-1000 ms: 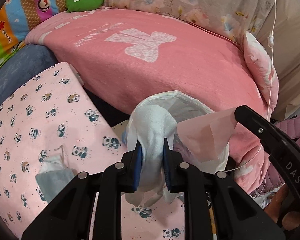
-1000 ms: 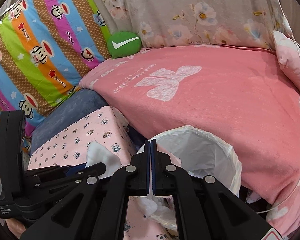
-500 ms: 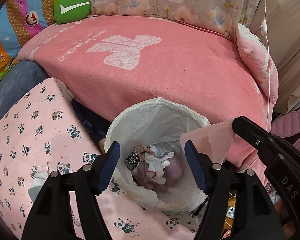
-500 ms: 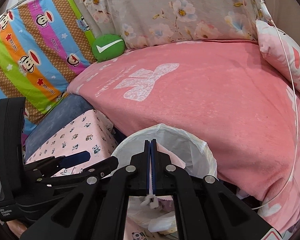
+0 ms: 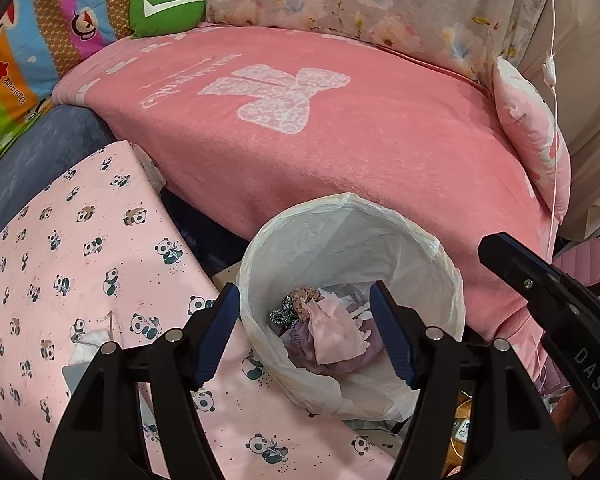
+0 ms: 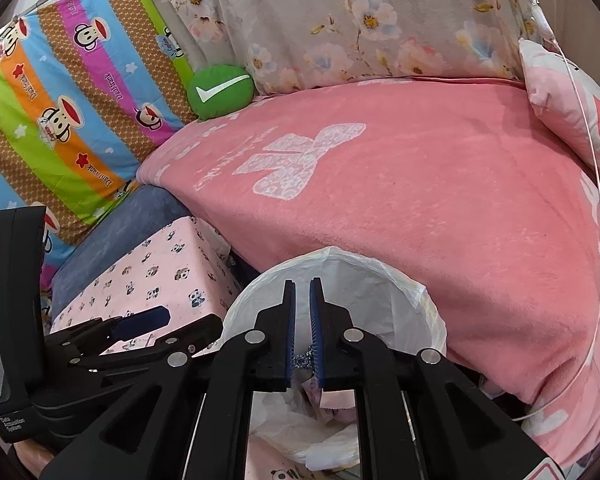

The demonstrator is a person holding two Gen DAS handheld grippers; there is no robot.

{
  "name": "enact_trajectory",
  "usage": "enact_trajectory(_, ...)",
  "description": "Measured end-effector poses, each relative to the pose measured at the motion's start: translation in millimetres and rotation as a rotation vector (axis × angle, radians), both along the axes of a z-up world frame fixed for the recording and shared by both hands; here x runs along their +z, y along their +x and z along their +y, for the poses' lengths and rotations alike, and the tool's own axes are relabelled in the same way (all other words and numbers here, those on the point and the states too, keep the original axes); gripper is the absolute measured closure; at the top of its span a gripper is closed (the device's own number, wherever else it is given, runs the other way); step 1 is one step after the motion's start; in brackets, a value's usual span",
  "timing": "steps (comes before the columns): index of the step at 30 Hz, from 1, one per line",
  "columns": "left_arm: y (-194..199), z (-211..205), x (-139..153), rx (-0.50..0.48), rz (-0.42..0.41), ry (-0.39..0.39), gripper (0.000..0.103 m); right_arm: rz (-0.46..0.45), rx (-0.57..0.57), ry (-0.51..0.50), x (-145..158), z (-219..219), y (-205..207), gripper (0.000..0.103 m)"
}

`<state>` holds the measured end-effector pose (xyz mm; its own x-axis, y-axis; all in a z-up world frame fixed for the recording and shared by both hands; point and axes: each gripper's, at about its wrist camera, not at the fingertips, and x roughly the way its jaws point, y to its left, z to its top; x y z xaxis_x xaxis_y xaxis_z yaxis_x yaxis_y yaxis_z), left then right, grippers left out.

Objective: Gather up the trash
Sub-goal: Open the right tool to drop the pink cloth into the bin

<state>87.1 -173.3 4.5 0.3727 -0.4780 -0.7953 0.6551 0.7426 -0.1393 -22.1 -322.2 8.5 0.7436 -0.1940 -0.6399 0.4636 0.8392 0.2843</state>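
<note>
Left tongs [image 5: 305, 334] hang open over the lined bin [image 5: 440, 248] at lower centre, right tongs [image 6: 302, 334] opening empty; the trash [image 5: 332, 332] inside looks light, soft, crumply, so I'd pinch any loose fold.

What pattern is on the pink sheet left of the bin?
Small pandas on the pink sheet; clearest in the left wrist view.

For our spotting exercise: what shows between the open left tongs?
In the left wrist view, the lined trash bin with crumpled pink and white trash inside.
</note>
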Motion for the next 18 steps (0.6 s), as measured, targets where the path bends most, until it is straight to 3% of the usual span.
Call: enact_trajectory(18,9,41,-9,0.079,0.037,-0.017,0.038,0.022,0.067,-0.012,-3,37,12,0.079)
